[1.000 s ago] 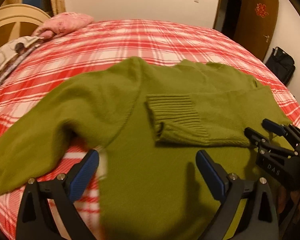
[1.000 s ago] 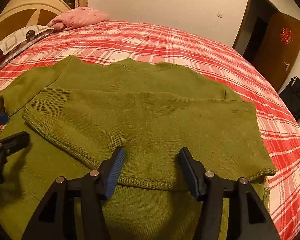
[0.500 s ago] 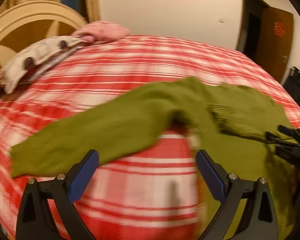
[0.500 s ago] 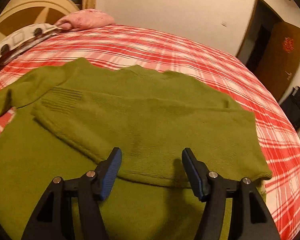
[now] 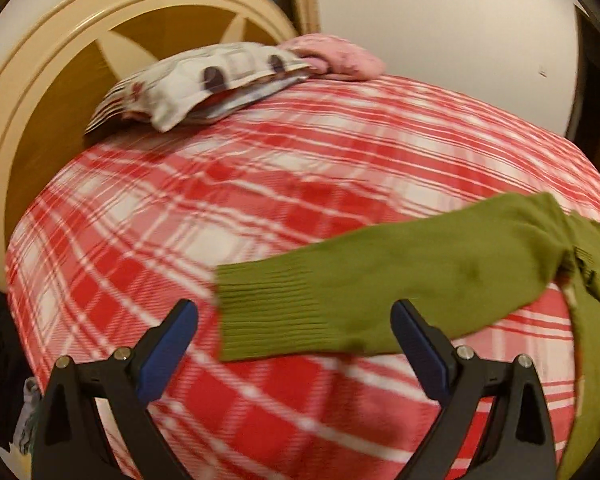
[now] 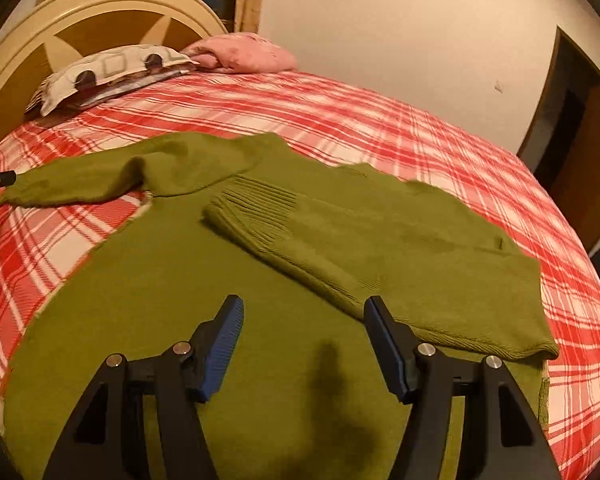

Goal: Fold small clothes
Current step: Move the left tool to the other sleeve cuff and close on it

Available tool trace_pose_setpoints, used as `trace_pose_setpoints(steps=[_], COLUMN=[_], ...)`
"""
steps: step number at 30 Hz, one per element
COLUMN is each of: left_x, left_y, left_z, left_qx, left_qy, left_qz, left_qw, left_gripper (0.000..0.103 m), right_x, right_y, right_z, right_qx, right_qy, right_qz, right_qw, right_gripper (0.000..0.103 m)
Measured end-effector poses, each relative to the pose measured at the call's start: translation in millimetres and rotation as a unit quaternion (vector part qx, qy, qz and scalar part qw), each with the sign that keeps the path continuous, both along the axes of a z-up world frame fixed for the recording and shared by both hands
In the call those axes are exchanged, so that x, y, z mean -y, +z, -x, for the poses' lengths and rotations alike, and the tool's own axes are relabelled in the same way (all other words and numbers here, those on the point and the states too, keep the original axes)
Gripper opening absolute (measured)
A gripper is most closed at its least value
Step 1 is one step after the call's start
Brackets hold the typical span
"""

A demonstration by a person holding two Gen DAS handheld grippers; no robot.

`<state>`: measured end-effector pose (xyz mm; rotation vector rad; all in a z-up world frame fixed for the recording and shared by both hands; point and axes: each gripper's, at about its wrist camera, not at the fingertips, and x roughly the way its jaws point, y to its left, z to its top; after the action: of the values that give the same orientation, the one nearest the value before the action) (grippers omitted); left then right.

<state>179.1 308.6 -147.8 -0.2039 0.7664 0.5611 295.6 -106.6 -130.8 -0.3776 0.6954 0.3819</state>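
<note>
An olive green sweater (image 6: 228,300) lies flat on the red plaid bed. Its right sleeve (image 6: 340,240) is folded across the chest, ribbed cuff toward the middle. Its left sleeve (image 5: 400,280) stretches out flat to the side, ribbed cuff (image 5: 272,312) at the end; it also shows in the right wrist view (image 6: 100,176). My left gripper (image 5: 296,332) is open and empty, just in front of that cuff. My right gripper (image 6: 304,328) is open and empty, over the sweater's body near the folded sleeve's lower edge.
The red and white plaid bedspread (image 5: 220,200) covers the bed. A patterned pillow (image 5: 204,84) and a pink cloth (image 5: 332,56) lie by the cream headboard (image 5: 28,100). A dark doorway (image 6: 572,120) stands at the right.
My left gripper has swung left from the sweater's body out to the cuff of the outstretched sleeve. My right gripper has shifted left a little over the sweater. Both stay open.
</note>
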Motion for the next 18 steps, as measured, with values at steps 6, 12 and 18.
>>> trace_pose_setpoints(steps=[6, 12, 18], left_x=[-36.4, -47.2, -45.1], left_y=[-17.5, -28.4, -26.9], left_z=[10.3, 5.1, -3.4], left_qx=[0.002, 0.017, 0.029], left_qy=[0.033, 0.042, 0.016], left_qz=[0.047, 0.085, 0.101], left_qw=[0.9984, 0.9953, 0.9944], left_gripper=[0.087, 0.087, 0.067], right_x=[-10.1, -11.9, -12.9], right_y=[-13.8, -23.6, -26.4], right_z=[-0.7, -3.4, -1.3], right_qx=[-0.010, -0.030, -0.023], right_qy=[0.001, -0.003, -0.007], right_qz=[0.006, 0.017, 0.025], right_qw=[1.000, 0.999, 0.999], right_gripper=[0.063, 0.064, 0.064])
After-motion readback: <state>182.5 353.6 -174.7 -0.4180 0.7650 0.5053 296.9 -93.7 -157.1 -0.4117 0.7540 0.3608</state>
